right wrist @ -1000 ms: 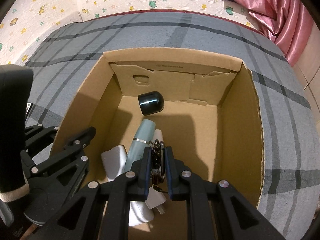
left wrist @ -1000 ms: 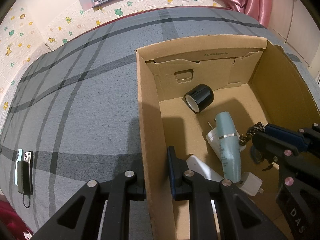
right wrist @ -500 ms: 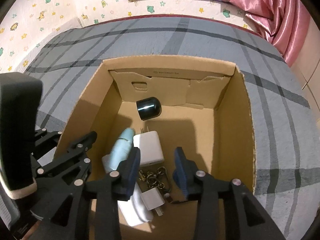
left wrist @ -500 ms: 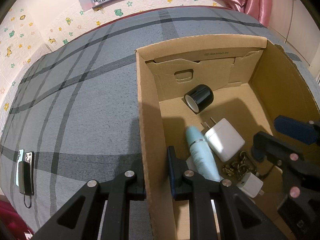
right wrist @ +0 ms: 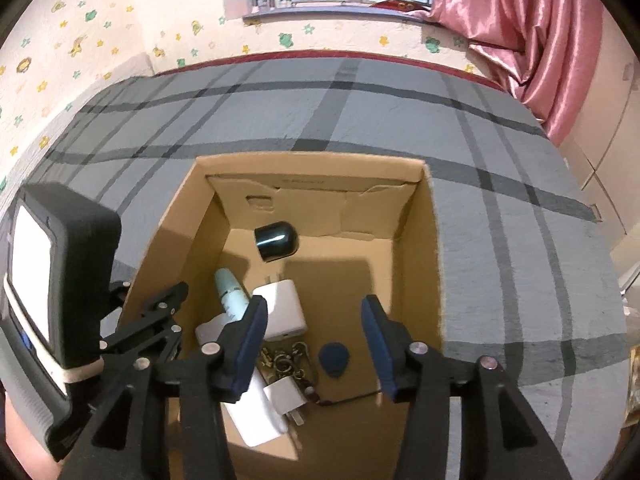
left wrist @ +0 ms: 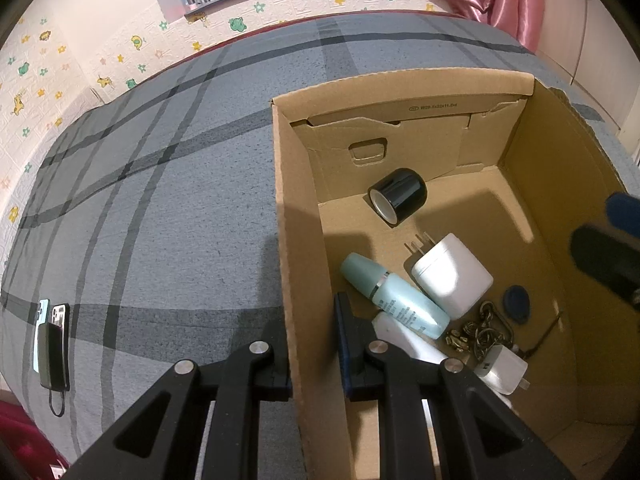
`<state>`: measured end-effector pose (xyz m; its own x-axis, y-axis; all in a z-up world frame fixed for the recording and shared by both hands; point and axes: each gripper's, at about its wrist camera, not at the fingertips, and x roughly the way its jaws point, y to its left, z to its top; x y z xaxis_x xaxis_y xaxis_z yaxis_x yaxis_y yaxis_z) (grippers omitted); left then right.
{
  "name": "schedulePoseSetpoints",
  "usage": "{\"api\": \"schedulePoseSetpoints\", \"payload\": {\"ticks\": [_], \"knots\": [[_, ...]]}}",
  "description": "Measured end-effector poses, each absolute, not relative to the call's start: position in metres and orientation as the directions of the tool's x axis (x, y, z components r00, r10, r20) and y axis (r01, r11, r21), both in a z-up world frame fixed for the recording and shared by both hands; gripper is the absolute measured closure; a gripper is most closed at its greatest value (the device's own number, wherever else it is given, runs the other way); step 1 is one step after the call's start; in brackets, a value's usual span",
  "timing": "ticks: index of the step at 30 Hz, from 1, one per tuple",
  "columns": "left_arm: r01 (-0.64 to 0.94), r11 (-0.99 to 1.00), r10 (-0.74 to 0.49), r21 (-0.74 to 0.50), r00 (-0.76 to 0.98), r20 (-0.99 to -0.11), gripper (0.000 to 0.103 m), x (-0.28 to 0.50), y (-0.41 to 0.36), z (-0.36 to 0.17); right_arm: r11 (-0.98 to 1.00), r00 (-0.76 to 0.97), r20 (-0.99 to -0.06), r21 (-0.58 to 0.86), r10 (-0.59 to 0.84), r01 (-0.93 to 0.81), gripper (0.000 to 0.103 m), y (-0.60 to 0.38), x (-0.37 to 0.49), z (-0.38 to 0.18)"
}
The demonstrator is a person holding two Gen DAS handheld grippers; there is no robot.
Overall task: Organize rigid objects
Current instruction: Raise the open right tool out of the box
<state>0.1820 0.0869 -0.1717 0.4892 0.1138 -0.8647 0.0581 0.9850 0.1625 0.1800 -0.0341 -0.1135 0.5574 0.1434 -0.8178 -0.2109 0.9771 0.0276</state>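
Letting go is the step in hand, by the look of it. Right gripper (right wrist: 314, 344) hangs over the cardboard box (right wrist: 434, 240), jaws opening w/ nothing between them. Directly below, lower centre of the right wrist view, the keychain (right wrist: 286, 360) w/ its dark blue tag (right wrist: 334, 360) lies on the box floor, touching the small white plug (right wrist: 282, 398), beside the big white charger (right wrist: 282, 310) & teal bottle (right wrist: 232, 294). Black cap (right wrist: 276, 240) sits apart by the far wall. Left gripper (left wrist: 314, 340) is clamped on the box's near-left wall, steadying it. Bed (left wrist: 160, 200) shows only phones (left wrist: 52, 336) at lower left. Next, prob.: right claw clears the rim w/o snagging; whether anything's left to fetch, can't tell.
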Motion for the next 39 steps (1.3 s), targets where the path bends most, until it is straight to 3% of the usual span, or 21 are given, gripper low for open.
{"api": "schedulePoseSetpoints", "payload": {"ticks": [8, 14, 26, 31, 32, 33, 35, 39], "knots": [[0.058, 0.984, 0.117, 0.166, 0.489, -0.864, 0.086, 0.182, 0.087, -0.171, 0.987, 0.598, -0.794, 0.017, 0.112, -0.162, 0.016, -0.057, 0.174, -0.093], [0.057, 0.984, 0.119, 0.168, 0.489, -0.864, 0.086, 0.182, 0.087, -0.170, 0.987, 0.621, -0.778, -0.003, 0.098, -0.159, 0.003, -0.073, 0.163, -0.084], [0.056, 0.983, 0.127, 0.176, 0.487, -0.864, 0.086, 0.182, 0.086, -0.169, 0.990, 0.623, -0.776, 0.021, 0.104, -0.140, 0.000, -0.103, 0.134, -0.079], [0.056, 0.977, 0.152, 0.204, 0.487, -0.860, 0.080, 0.183, 0.081, -0.168, 0.991, 0.631, -0.769, 0.026, 0.106, -0.135, 0.000, -0.107, 0.131, -0.076], [0.048, 0.973, 0.173, 0.226, 0.496, -0.851, 0.066, 0.182, 0.081, -0.166, 0.991, 0.633, -0.767, 0.027, 0.106, -0.134, 0.000, -0.108, 0.131, -0.076], [0.037, 0.970, 0.188, 0.239, 0.505, -0.842, 0.039, 0.181, 0.081, -0.163, 0.991, 0.633, -0.766, 0.030, 0.109, -0.133, 0.000, -0.108, 0.131, -0.075], [0.019, 0.973, 0.186, 0.230, 0.529, -0.828, 0.019, 0.178, 0.083, -0.154, 0.991, 0.633, -0.766, 0.036, 0.112, -0.131, 0.000, -0.110, 0.130, -0.074], [0.012, 0.982, 0.153, 0.190, 0.544, -0.825, 0.004, 0.168, 0.084, -0.142, 0.990, 0.634, -0.765, 0.040, 0.117, -0.135, 0.000, -0.110, 0.127, -0.071]]}}
